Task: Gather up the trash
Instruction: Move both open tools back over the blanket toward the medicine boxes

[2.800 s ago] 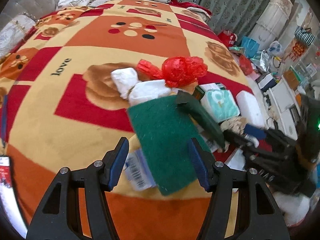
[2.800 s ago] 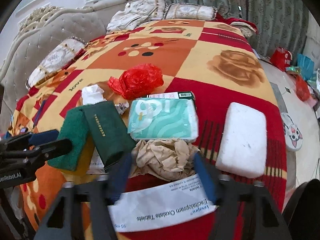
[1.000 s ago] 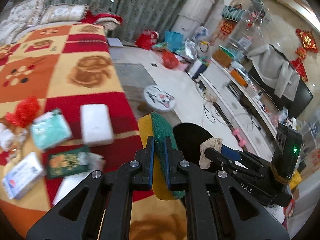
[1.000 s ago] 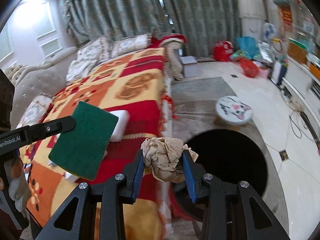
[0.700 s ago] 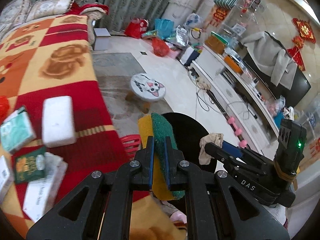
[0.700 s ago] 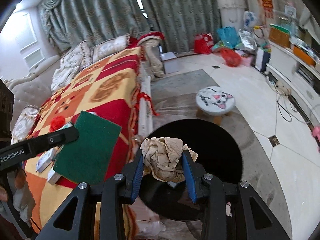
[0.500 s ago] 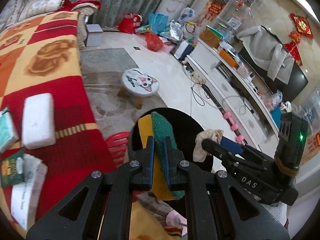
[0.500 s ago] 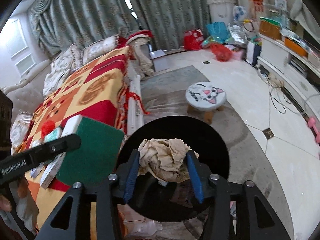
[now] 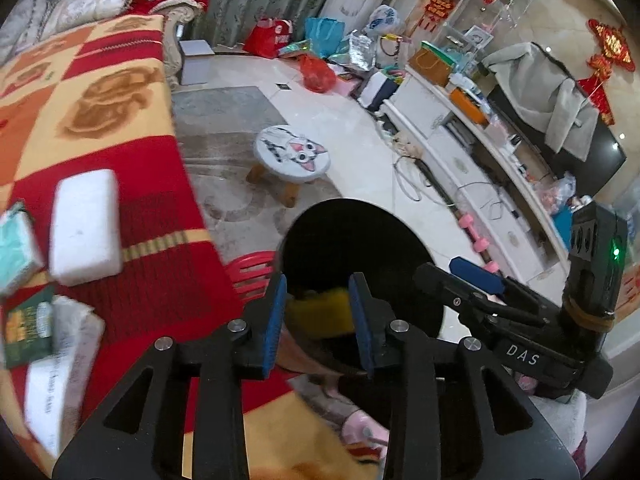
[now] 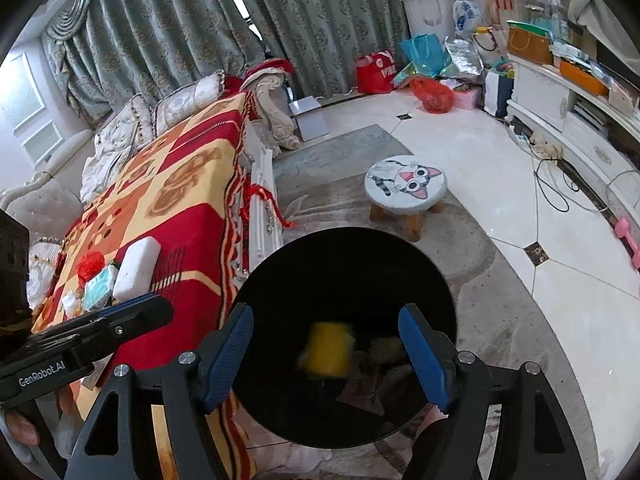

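Left tool (image 9: 318,316) jaws apart, empty, above bin (image 9: 320,236); right tool (image 10: 326,346) jaws wide apart, empty, also above bin. Sponge (image 10: 328,348) blurred inside bin. Remaining trash on bed (image 9: 132,128), left of bin; left tool nearer. White block (image 9: 84,220) long axis along bed.

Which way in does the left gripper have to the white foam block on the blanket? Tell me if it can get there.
Probably yes. The left gripper is open and empty, and the white foam block lies exposed on the blanket with nothing on top; the tissue pack only borders its far side.
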Demonstrator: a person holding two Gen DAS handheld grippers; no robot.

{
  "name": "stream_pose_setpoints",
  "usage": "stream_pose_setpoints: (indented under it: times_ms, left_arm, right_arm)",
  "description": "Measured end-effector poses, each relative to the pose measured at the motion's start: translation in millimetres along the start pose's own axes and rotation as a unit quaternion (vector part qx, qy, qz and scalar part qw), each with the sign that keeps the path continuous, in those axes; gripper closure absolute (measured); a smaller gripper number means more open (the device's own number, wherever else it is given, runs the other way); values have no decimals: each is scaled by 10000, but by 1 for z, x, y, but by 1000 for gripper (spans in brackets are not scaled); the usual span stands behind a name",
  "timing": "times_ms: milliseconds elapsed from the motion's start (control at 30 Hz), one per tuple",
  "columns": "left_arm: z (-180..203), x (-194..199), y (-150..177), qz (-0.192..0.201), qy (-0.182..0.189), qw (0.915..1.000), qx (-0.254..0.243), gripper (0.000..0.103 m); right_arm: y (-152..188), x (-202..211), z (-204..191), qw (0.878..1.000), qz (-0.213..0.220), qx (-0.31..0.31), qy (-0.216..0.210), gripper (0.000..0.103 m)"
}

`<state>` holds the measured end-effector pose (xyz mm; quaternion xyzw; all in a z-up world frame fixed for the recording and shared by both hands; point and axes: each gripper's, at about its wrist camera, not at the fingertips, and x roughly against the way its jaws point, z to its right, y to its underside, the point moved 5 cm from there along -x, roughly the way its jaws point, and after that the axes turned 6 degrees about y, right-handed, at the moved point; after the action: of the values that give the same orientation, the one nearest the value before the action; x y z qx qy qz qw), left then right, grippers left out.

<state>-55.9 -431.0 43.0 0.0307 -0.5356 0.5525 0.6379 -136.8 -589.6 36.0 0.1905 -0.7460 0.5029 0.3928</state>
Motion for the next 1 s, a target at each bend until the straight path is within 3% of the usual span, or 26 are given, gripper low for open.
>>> stream_pose_setpoints:
  times_ms: [533,1000]
  left_arm:
    - [-68,86,29,430,-1034,9936,140,73]
    - [-200,174,77,520,-2047,9740,818,73]
  right_arm:
    - [16,-2,-107,9953,-161,747,-603,30]
    - [53,-24,-227,9781,-766,1371,-1369,30]
